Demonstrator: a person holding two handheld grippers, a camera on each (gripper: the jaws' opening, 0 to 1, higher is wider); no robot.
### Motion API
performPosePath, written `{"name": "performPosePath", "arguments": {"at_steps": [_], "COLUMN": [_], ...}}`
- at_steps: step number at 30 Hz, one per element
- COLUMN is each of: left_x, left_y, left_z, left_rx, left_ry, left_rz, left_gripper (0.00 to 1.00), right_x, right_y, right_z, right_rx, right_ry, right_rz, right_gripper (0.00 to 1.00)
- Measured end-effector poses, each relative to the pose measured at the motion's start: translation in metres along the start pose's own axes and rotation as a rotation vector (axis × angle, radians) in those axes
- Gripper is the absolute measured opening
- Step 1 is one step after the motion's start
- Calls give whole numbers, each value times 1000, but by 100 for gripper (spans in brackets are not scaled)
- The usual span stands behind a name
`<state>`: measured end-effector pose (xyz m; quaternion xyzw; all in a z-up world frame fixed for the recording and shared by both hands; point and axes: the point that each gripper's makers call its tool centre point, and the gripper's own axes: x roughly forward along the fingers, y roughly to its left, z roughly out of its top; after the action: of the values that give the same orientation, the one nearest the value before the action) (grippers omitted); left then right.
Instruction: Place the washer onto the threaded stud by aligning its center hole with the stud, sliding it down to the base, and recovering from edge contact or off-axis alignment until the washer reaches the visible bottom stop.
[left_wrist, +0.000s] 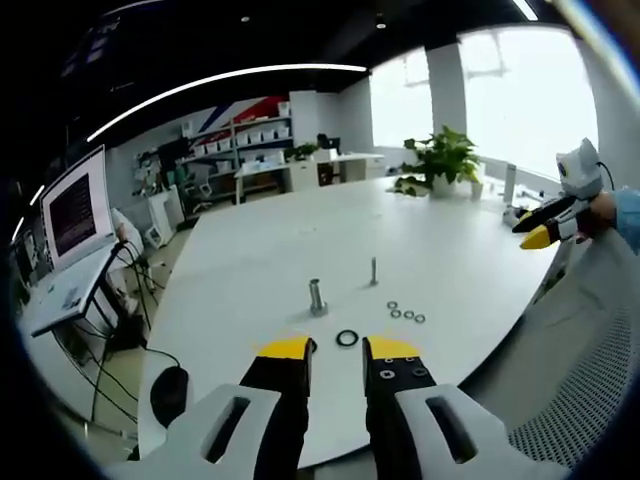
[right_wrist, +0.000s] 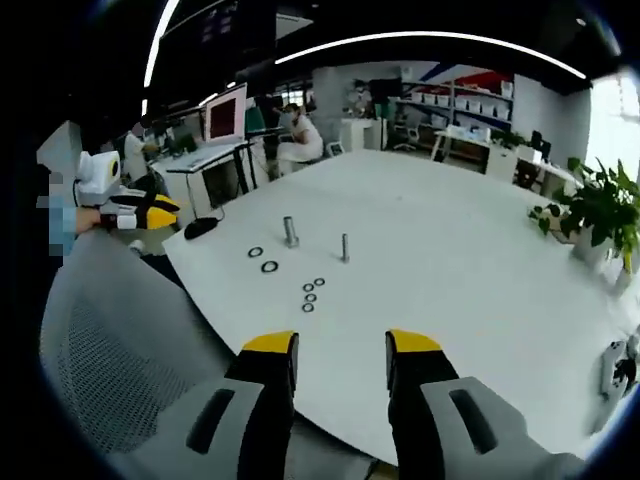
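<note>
Washers (right_wrist: 269, 266) loose on white surface (right_wrist: 450, 300) beside bare stud (right_wrist: 345, 247); both grippers (left_wrist: 338, 348) (right_wrist: 341, 345) open-fingered, empty; placement not yet begun.

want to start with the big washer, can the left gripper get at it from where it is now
Probably yes. The left gripper is open and the big washer lies flat on the table just ahead of its tips, with nothing between them; the thick stud stands farther back.

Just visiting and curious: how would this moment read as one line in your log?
stage: pre-grasp | left hand-held gripper: open, empty, nearest large washer | right hand-held gripper: open, empty | studs: bare | small washers: on table
</note>
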<state>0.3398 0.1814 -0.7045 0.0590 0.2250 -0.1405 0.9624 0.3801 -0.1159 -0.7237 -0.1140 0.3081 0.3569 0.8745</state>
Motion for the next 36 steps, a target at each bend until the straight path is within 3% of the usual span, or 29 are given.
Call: {"name": "performPosePath", "arguments": {"at_steps": [6,14,22,27,36], "left_x": [0,0,-2,-1,-3], "left_y": [1,1,8,6,10], "left_z": [1,2,4,1,0], "left_rx": [-4,-13,-66,-64,-91], "left_ry": [-4,-15,-37,-19,-26], "left_rz": [5,4,16,10,24], "left_gripper": [17,15,13,12,10], "right_x": [18,66,118,140,173], "right_y": [-4,-5,12,21,27], "right_z": [33,51,37,25,-17], "right_rx": [-30,-93,-108,-124,-120], "right_ry": [-24,24,114,152,243], "right_rz": [76,144,184,205,233], "right_gripper": [36,36,35,35,34]}}
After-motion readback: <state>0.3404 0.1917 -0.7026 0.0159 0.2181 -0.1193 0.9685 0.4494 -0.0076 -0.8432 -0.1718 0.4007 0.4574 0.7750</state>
